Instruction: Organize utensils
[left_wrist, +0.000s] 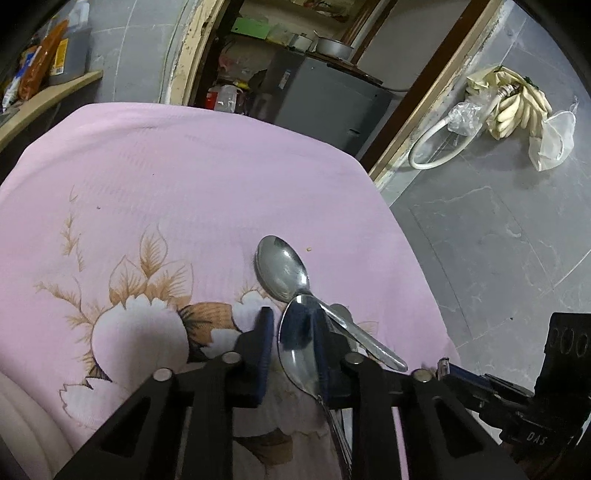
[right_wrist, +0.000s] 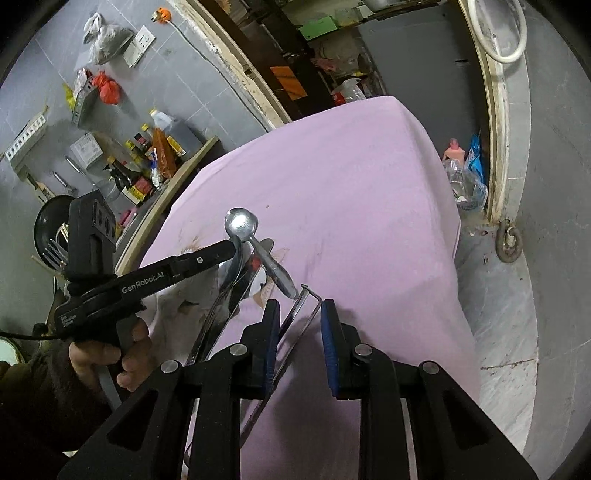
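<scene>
The jaws of the left gripper (left_wrist: 291, 325) were nearly closed around the bowl of a spoon (left_wrist: 295, 343). The bowl stood on edge against the right-hand pad, and the grip appeared to be carrying it. The handle ran back under the gripper, possibly with other handles beside it, though that part was too dark to sort out.

Just ahead, a second spoon (left_wrist: 282, 267) lay bowl-up on the pink cloth (left_wrist: 184, 177) covering the table. Its handle angled back toward the right gripper (right_wrist: 299, 317), and the held spoon's tip was at its neck; whether the two touched could not be told.

The right gripper's jaws stood a little apart with a thin metal tool (right_wrist: 290, 314), bent at its far end, between them. It lay close to the left-hand pad, but whether the pads pressed on it could not be told. A hand (right_wrist: 110, 354) gripped the left tool's handle at the table's edge. Beyond were a shelf of bottles (right_wrist: 147, 166) and, on the floor, a bunch of bananas (left_wrist: 517, 107).

The work appeared to be at the gathering stage, with pieces being brought together near the table's front. The next move probably called for either laying the held spoon parallel beside the loose one or lifting the loose one. Either way, it would need a low, careful approach, since smooth steel slides easily on cloth.
</scene>
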